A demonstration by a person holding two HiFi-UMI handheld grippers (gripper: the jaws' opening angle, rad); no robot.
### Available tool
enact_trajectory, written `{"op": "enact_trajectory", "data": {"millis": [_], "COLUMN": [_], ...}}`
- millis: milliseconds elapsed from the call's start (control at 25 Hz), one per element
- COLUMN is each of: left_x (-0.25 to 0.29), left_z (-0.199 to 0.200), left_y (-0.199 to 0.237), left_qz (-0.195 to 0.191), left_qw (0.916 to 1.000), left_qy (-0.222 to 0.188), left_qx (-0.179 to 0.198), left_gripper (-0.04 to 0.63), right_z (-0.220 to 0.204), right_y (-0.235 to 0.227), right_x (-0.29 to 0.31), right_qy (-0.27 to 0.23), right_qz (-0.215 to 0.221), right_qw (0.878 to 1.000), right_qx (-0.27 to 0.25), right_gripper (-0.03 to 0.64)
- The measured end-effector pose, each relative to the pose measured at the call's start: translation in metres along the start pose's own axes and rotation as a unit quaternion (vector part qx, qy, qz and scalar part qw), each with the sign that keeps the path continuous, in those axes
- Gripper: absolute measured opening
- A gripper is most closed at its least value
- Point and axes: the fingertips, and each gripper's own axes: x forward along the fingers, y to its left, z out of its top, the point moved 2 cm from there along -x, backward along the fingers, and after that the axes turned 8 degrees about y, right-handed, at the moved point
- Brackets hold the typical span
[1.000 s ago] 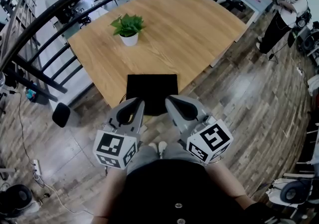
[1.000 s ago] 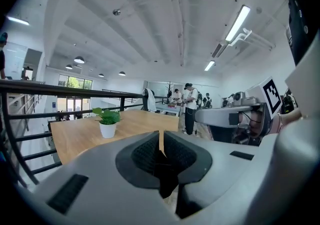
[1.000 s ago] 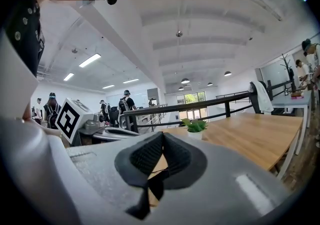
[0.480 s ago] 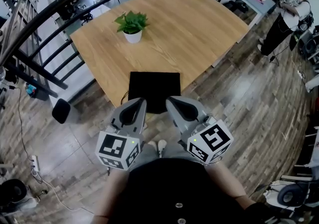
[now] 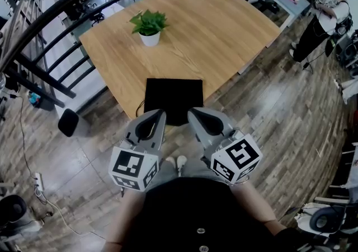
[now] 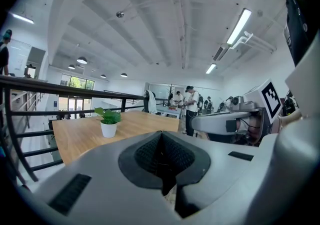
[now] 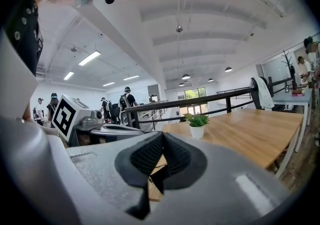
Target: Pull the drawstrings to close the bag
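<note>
Jaws of the left gripper (image 5: 159,112) and the right gripper (image 5: 192,112) are seen pressed together, with nothing pinched between them. Both grippers are held side by side just off the near edge of the table (image 5: 224,27). A black bag (image 5: 174,98) is laid flat at that near edge, while a potted plant (image 5: 149,24) is set toward the table's far side.
</note>
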Motion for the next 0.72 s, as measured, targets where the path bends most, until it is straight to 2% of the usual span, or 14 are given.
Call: {"op": "enact_trajectory", "data": {"millis": [720], "left_x": [0.011], "left_z": [-0.013], "left_y": [-0.012], "left_qz": [-0.027], "left_qw": [0.9993], "left_qy": [0.028], "left_qx": [0.001], "left_gripper": [0.014], "right_z": [-0.009], "right_y": [0.002], "right_x": [0.002], "right_qy": [0.017], "right_qz": [0.008], "right_qw": [1.0], "right_qx": [-0.011], "right_gripper": [-0.002]}}
